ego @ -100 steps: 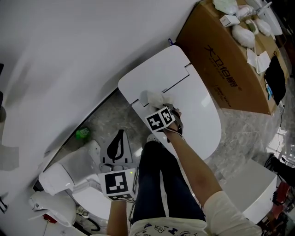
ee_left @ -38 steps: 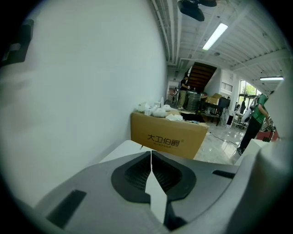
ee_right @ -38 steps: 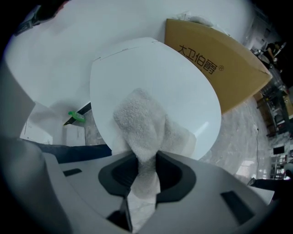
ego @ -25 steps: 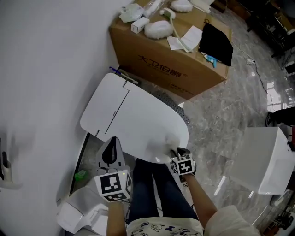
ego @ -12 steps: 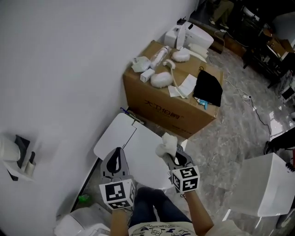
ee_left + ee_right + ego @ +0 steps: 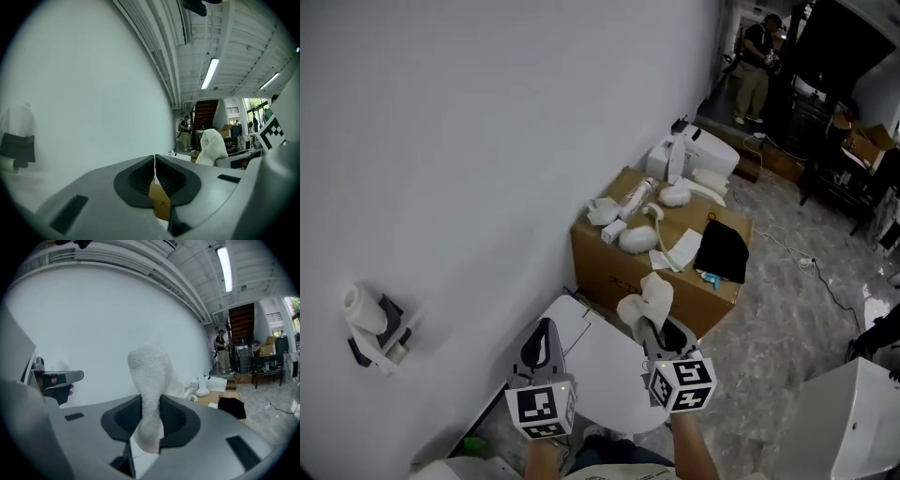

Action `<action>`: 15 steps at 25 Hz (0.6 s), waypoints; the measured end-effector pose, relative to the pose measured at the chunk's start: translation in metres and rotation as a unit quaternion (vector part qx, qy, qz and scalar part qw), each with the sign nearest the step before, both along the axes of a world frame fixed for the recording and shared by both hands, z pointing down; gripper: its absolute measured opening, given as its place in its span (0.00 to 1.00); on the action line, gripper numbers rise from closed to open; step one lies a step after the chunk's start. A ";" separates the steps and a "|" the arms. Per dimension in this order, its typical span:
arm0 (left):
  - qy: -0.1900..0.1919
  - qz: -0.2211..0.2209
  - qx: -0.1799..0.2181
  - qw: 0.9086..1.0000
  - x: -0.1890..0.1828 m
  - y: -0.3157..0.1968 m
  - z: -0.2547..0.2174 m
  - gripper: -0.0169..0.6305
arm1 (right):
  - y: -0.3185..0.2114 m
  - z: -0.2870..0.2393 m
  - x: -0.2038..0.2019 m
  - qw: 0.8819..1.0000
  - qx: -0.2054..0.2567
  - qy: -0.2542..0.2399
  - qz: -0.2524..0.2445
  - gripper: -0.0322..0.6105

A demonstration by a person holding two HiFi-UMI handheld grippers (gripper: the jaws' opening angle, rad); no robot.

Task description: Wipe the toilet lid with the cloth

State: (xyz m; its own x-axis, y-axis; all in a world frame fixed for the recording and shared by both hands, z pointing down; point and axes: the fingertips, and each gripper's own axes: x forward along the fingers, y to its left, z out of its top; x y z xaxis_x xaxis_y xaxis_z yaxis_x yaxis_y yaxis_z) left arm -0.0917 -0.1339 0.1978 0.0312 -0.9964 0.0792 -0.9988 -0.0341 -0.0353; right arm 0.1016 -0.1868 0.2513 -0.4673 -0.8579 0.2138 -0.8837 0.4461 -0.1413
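One cloth (image 6: 647, 298) in right hand-held gripper (image 6: 645, 327), clear above toilet lid (image 6: 600, 367)

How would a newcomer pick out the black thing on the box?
Find the cardboard box against the white wall, beyond the toilet lid. On its top, at the side away from the wall, lies a black fabric piece. It is the only dark item up there.

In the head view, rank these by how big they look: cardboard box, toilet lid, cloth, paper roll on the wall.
1. cardboard box
2. toilet lid, partly covered, so close to unsure
3. cloth
4. paper roll
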 end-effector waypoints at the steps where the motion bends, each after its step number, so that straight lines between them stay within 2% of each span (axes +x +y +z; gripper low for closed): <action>1: -0.001 -0.002 0.008 1.000 0.000 0.002 -0.008 0.05 | 0.000 -0.010 0.001 1.000 0.009 -0.003 0.002 0.20; 8: -0.007 -0.012 0.049 0.999 -0.002 0.011 -0.049 0.05 | 0.004 -0.050 0.005 0.999 0.049 -0.019 0.007 0.20; 15: -0.007 -0.025 0.062 0.998 -0.009 0.015 -0.060 0.05 | 0.004 -0.067 0.003 0.997 0.067 -0.025 0.000 0.20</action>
